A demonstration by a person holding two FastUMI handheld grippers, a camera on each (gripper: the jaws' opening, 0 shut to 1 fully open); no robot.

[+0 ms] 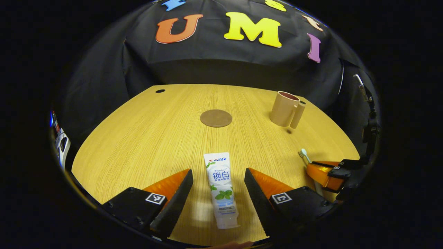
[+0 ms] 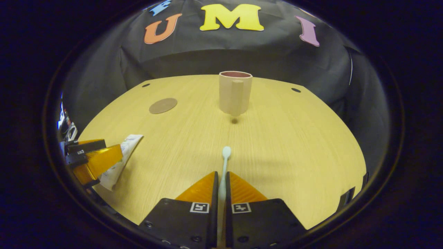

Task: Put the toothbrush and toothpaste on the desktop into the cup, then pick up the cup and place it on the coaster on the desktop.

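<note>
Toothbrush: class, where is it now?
In the right gripper view, the toothbrush sits clamped between the right gripper's fingers, head pointing toward the cup.

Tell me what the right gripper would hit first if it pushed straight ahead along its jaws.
Probably the cup: it stands dead ahead of the right gripper, handle toward it, beyond bare desktop. The clamped toothbrush would likely touch first; height is unclear.

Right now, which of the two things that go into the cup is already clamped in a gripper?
The toothbrush: the right gripper is shut on its handle. The toothpaste lies flat on the desktop between the open fingers of the left gripper, unclamped.
</note>
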